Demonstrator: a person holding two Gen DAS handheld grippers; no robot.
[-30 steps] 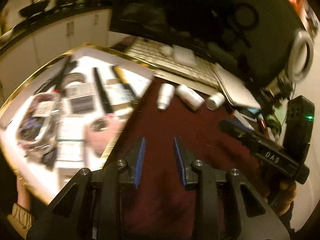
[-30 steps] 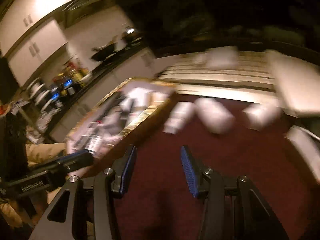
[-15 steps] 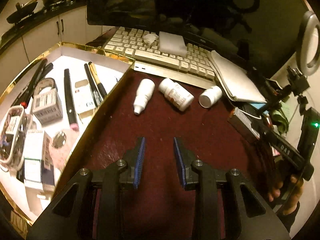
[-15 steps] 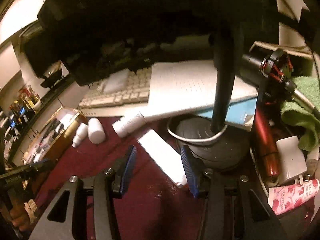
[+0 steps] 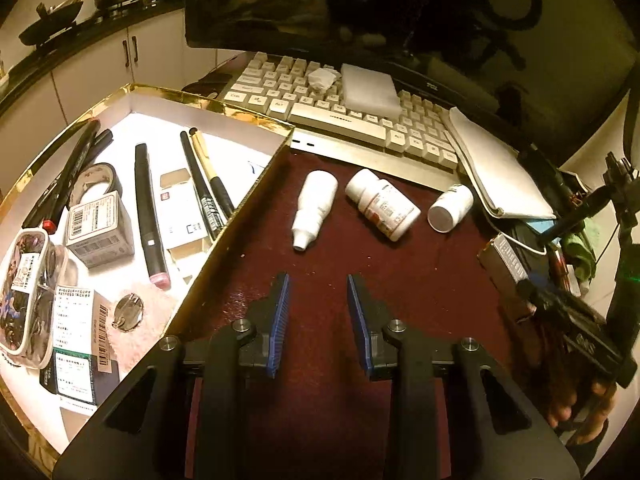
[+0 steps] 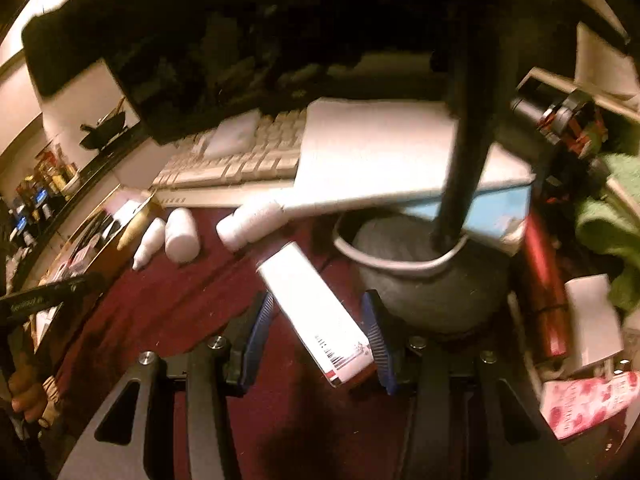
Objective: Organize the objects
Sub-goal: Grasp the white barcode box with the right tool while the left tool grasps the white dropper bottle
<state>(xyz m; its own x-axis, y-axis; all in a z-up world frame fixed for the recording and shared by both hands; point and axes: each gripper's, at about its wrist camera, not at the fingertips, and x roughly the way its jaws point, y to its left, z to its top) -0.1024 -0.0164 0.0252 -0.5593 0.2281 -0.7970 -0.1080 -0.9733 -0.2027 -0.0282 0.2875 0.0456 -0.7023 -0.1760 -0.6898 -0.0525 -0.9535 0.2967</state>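
My left gripper (image 5: 317, 316) is open and empty over the dark red mat (image 5: 400, 280). Ahead of it lie a white dropper bottle (image 5: 314, 208), a labelled pill bottle (image 5: 382, 204) and a small white bottle (image 5: 450, 208). A gold-rimmed white box (image 5: 216, 106) at the left holds pens, tape and small cartons. My right gripper (image 6: 318, 326) is open, its blue pads on either side of a long white carton (image 6: 312, 312) that lies on the mat. The carton also shows in the left wrist view (image 5: 506, 260), next to the right gripper (image 5: 576, 328).
A white keyboard (image 5: 340, 112) and a monitor stand behind the mat. A notebook (image 6: 384, 152) lies beside the keyboard. A round lamp base with a black pole (image 6: 424, 276) stands right of the carton. A red tube (image 6: 544, 280), green cloth and a pink pouch crowd the right side.
My right gripper has moved forward, so the white carton now lies between its pads. My left gripper has barely moved.
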